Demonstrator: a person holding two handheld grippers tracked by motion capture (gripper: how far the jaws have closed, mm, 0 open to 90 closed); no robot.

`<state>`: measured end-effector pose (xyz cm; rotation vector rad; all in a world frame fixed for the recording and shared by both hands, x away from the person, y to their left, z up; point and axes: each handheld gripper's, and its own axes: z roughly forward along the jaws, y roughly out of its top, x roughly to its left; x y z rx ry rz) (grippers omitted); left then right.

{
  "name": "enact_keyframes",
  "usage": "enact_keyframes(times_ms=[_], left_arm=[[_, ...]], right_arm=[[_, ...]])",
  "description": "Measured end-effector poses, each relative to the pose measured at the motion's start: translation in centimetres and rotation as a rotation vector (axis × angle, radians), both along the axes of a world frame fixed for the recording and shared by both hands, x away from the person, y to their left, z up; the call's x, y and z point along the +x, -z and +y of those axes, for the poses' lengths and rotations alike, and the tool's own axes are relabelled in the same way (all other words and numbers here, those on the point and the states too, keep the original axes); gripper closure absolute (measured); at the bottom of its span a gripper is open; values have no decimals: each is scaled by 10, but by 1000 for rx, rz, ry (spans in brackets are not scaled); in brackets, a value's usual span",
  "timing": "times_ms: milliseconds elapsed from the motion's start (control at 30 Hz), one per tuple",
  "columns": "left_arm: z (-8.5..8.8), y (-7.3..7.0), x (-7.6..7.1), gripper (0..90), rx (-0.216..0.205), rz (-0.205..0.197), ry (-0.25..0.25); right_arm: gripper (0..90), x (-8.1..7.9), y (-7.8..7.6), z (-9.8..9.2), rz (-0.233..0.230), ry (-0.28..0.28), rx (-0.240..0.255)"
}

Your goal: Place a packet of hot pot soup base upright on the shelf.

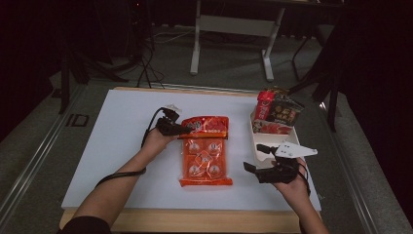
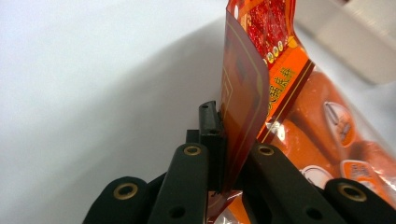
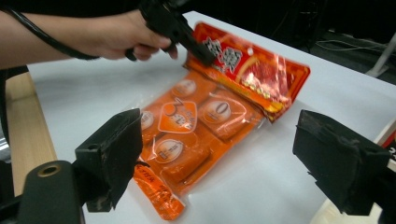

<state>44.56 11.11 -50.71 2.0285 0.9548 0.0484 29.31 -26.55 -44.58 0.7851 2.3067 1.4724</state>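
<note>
One white table (image 1: 122, 146) is seen from above, w/ a wooden edge along the person's side; everything else is set on it. Near its centre an orange sausage pack (image 1: 205, 151) is laid, clear-fronted, w/ several wrapped pieces visible inside and a red printed header at the far end. That header is lifted and bent up off the table, while the pack's near end is left flat. At the right edge a white tray (image 1: 258, 139) is placed, well apart from the pack, w/ a red packet (image 1: 264, 106) and a dark packet (image 1: 285, 112) stood in its far part. The left gripper (image 1: 187, 130) is held at the header's left corner; in the left gripper view its jaws are pressed tight on the thin header edge of the pack (image 2: 243, 102), which is stood upright between them. The right gripper (image 1: 256, 157) is held near the tray, right of the pack, w/ a grey plate on top; its jaws are spread wide w/ nothing between them, and in the right gripper view the pack (image 3: 196, 126) is seen beyond them, w/ the left gripper (image 3: 201, 51) clamped on the header.
</note>
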Motion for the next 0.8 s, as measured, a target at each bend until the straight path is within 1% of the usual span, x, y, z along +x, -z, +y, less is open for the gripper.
enact_keyframes(times_ms=[67,100,133,167,200,233,267,300,333,367,400,433,533,567,600,667,767,800], left_arm=[[0,-9,-5,893,-4,-20,9],[0,-9,-5,893,-4,-20,9],[0,-17,-10,893,-15,-41,16],[0,-17,-10,893,-15,-41,16],[-1,-25,-16,893,-22,-59,25],[-1,-31,-19,893,-24,-71,32],[-1,-34,-21,893,-26,-79,34],[-1,-34,-21,894,-26,-79,34],[-2,-42,-27,894,-37,-93,50],[-2,-42,-27,893,-37,-93,50],[-3,-50,-34,894,-44,-111,62],[-3,-50,-34,893,-44,-111,62],[-7,-64,-46,894,-59,-147,90],[-7,-64,-46,894,-59,-147,90],[-9,-71,-53,894,-58,-169,113],[-10,-76,-59,894,-66,-180,133],[-10,-83,-69,894,-80,-193,159],[-10,-83,-69,894,-80,-193,159]], right_arm=[[158,0,-1,0,-8,8,-5],[158,-1,-2,0,-6,8,-4],[158,-1,-2,0,-7,10,-4],[158,-1,-2,0,-7,10,-4],[181,-1,-3,0,-7,11,-3],[181,-1,-3,0,-7,10,-2],[181,-1,-3,0,-10,15,1],[181,-1,-4,0,-11,18,3],[181,-1,-5,0,-12,17,2],[181,-1,-6,-1,-15,20,5],[181,-1,-7,-1,-18,23,3],[181,-1,-7,-1,-18,23,3],[208,-1,-14,-1,-30,27,11],[209,-1,-16,0,-35,29,14],[216,0,-19,0,-45,37,17],[219,2,-23,1,-48,41,20],[224,5,-29,3,-69,50,25],[224,5,-29,3,-69,50,25]])
